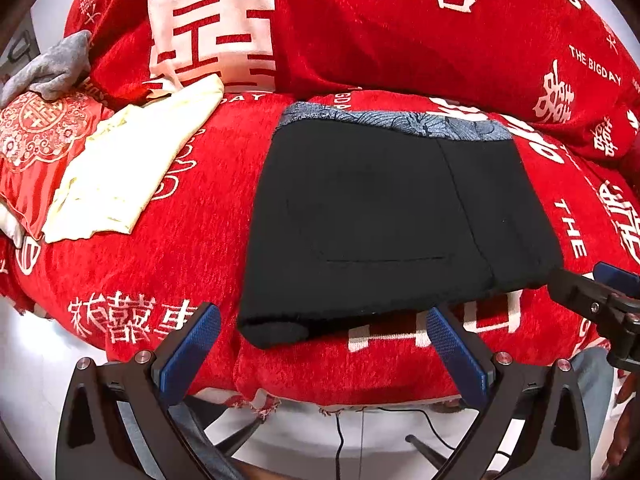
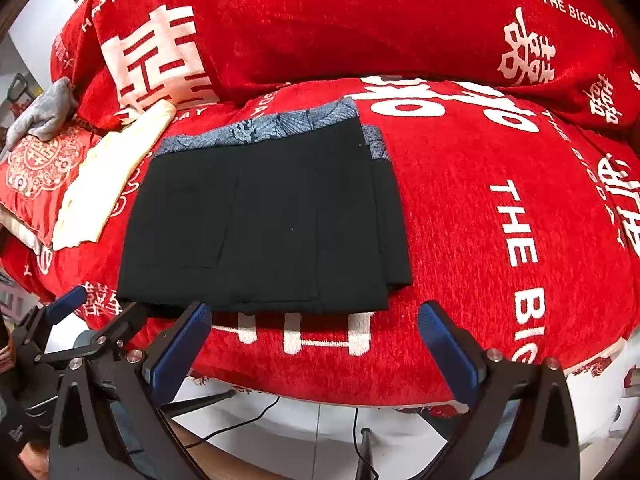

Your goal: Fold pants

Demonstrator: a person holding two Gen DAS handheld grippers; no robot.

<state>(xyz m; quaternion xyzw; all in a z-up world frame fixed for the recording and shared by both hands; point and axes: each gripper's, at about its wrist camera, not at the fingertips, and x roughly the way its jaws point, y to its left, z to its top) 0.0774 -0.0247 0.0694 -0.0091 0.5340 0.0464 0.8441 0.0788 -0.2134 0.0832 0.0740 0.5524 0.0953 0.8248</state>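
Black pants (image 1: 380, 220) lie folded into a flat rectangle on the red sofa seat, with a blue-grey patterned waistband (image 1: 400, 122) along the far edge. In the right wrist view the pants (image 2: 260, 220) sit centre-left. My left gripper (image 1: 322, 350) is open and empty, just in front of the pants' near edge. My right gripper (image 2: 314, 346) is open and empty, also just short of the near edge. The right gripper shows at the right edge of the left wrist view (image 1: 600, 296). The left gripper shows at the lower left of the right wrist view (image 2: 80, 320).
The sofa cover (image 1: 168, 272) is red with white characters, and back cushions (image 1: 400, 32) rise behind the pants. A cream cloth (image 1: 120, 176) lies left of the pants. A grey cloth (image 1: 52, 68) and a red patterned cushion (image 1: 36, 136) sit at far left. Cables (image 2: 248, 420) run on the floor below.
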